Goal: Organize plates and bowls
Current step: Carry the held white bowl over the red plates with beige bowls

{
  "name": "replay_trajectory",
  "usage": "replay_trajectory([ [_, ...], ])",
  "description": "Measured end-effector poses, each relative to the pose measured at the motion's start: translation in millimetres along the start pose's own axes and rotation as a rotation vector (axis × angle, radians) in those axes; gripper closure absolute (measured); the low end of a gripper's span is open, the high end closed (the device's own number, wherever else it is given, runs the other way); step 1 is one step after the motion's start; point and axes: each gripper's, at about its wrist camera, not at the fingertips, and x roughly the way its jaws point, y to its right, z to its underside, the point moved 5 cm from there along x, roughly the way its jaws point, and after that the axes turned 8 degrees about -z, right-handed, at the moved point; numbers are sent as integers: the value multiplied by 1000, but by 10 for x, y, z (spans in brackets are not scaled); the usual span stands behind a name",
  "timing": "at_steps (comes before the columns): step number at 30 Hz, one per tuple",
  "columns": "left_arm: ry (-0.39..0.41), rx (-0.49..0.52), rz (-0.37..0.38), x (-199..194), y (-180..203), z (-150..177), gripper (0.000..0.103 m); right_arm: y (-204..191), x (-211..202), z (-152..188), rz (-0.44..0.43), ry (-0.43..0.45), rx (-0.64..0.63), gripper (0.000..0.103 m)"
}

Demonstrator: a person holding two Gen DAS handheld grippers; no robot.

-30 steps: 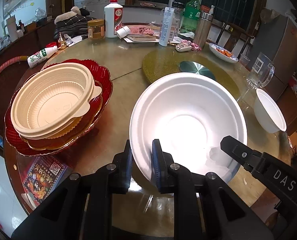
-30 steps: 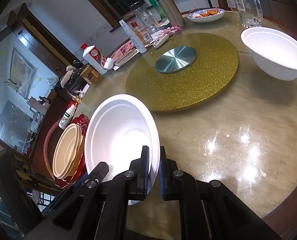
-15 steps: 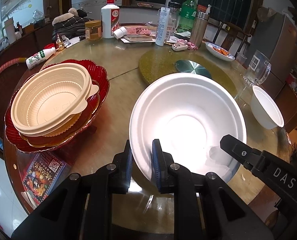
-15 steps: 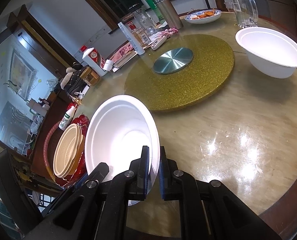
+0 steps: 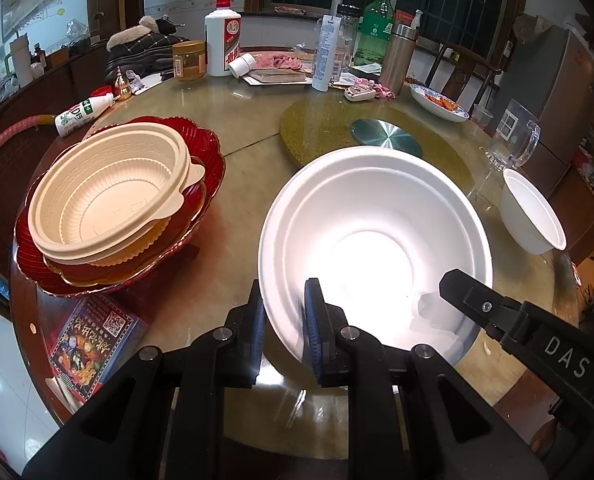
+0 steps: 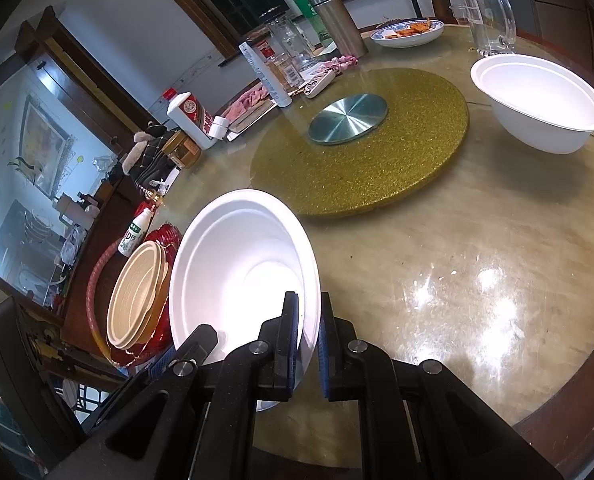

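Observation:
A large white bowl (image 5: 377, 240) is held a little above the round table between both grippers. My left gripper (image 5: 283, 312) is shut on its near left rim, one pad inside and one outside. My right gripper (image 6: 308, 328) is shut on the opposite rim; one of its fingers (image 5: 463, 286) shows at the right of the left wrist view. The same bowl (image 6: 241, 264) tilts up in the right wrist view. A stack of beige bowls (image 5: 109, 192) sits in a red scalloped plate (image 5: 205, 148) to the left. A smaller white bowl (image 6: 541, 100) stands far right.
A gold turntable (image 5: 337, 132) with a metal hub lies mid-table. Bottles, a jar and a flask crowd the far edge, next to a dish of food (image 5: 437, 104) and a glass mug (image 5: 513, 140). A printed packet (image 5: 93, 336) lies at the near left table edge.
Both grippers keep their hold on the large white bowl. The table scene has drifted only slightly in both views.

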Motion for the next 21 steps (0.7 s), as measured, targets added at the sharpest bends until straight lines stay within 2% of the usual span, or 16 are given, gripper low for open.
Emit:
replay_trajectory([
  [13, 53, -8, -8, -228, -100, -35, 86, -172, -139, -25, -32, 29, -29, 94],
  [21, 95, -41, -24, -377, -270, -126, 86, -438, -193, -82, -52, 43, -82, 94],
])
